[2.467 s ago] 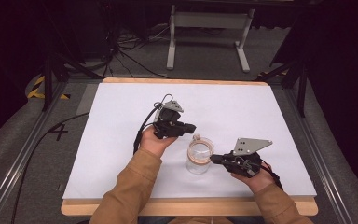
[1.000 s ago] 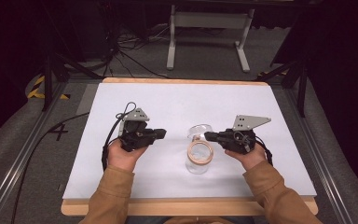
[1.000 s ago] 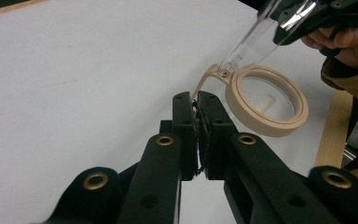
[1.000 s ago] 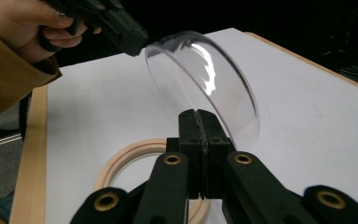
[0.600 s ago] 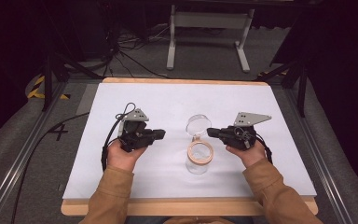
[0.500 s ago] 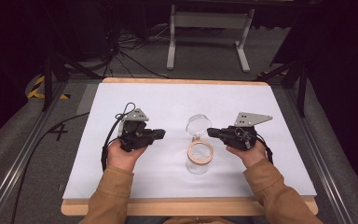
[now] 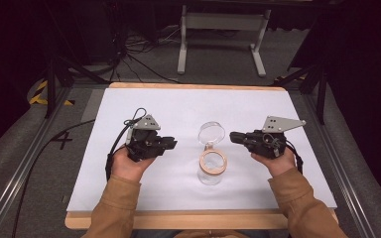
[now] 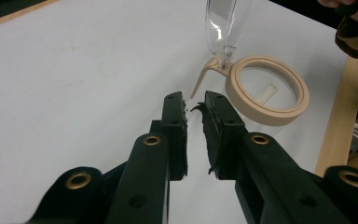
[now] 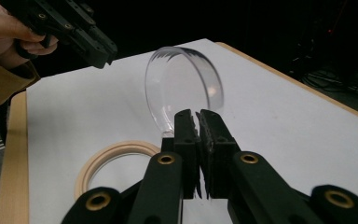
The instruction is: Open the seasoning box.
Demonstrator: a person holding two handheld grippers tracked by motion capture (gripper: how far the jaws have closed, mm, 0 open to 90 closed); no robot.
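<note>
A clear jar (image 7: 211, 173) with a beige ring rim (image 7: 213, 161) stands at the middle of the white table (image 7: 188, 106). Its round clear lid (image 7: 211, 132) is swung up and back on a hinge. My left gripper (image 7: 173, 144) hovers left of the jar, jaws together and holding nothing. My right gripper (image 7: 232, 136) sits to the right of the lid, also shut and empty. In the left gripper view the gripper (image 8: 194, 100) points at the beige rim (image 8: 266, 88) and the lid (image 8: 223, 18). In the right gripper view the gripper (image 9: 197, 115) is just short of the lid (image 9: 184, 88), beside the rim (image 9: 112, 156).
The table's wooden edge (image 7: 198, 218) runs along the near side. A metal stand (image 7: 221, 22) and cables (image 7: 139, 54) lie on the floor beyond the table. The other hand's gripper (image 9: 74, 28) appears at the top left of the right gripper view.
The left gripper has pulled away from the jar to the left, and the lid now stands open. The right gripper has risen from low beside the jar to beside the lid.
</note>
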